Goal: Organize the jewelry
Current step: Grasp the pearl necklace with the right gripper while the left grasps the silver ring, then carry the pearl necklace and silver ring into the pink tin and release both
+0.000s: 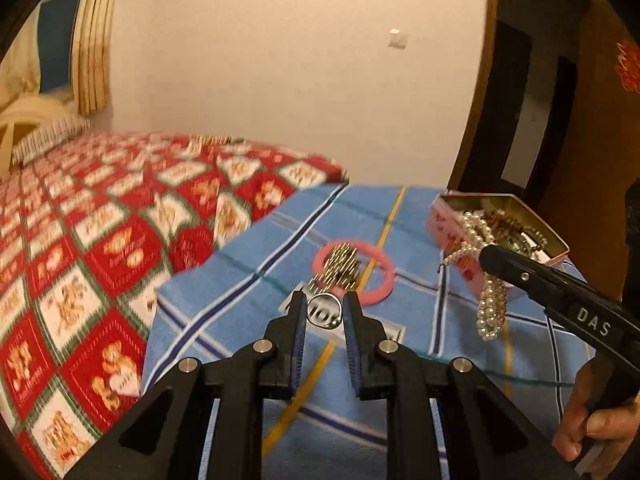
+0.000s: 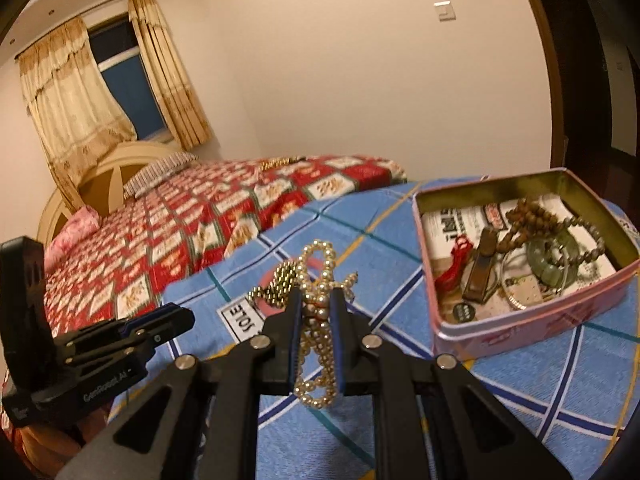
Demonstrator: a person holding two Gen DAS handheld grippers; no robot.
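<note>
Right gripper: your right gripper (image 2: 318, 300) is clamped on the pearl necklace (image 2: 318, 344), which is bunched between its 2 fingers; loops hang below and stick out past the fingertips. In the left wrist view the same gripper (image 1: 486, 254) sits at the near rim of the pink tin, and the pearls (image 1: 490, 304) dangle from it down the outside of that tin's front wall.

Left gripper: your left gripper (image 1: 324, 300) has its fingers partly apart, with a gap between the blue pads; a round silver piece (image 1: 324, 311) shows in that gap, and you cannot tell from here whether the pads touch it or whether it lies on the cloth behind them. In the right wrist view this gripper (image 2: 176, 318) is well to the left of the tin, seen from the side.

Pink tin: the open pink tin (image 2: 532, 326) stands on the blue checked cloth (image 2: 500, 384). Inside it lie a string of brown wooden beads (image 2: 536, 218), a green jade ring (image 2: 554, 260), a red tassel (image 2: 458, 258) and a printed card (image 2: 444, 220) under them.

Pink bangle: left of the tin, a pink bangle (image 1: 382, 292) lies flat on the cloth.

Gold bead chain: a gold bead chain (image 1: 342, 266) is heaped across the bangle, just beyond your left fingertips.

Label: a white label (image 2: 240, 316) with black lettering lies on the cloth left of the tin, near the bangle.

Bed: the red and white patterned bedspread (image 1: 80, 248) lies to the left of the tin, beyond the cloth.
</note>
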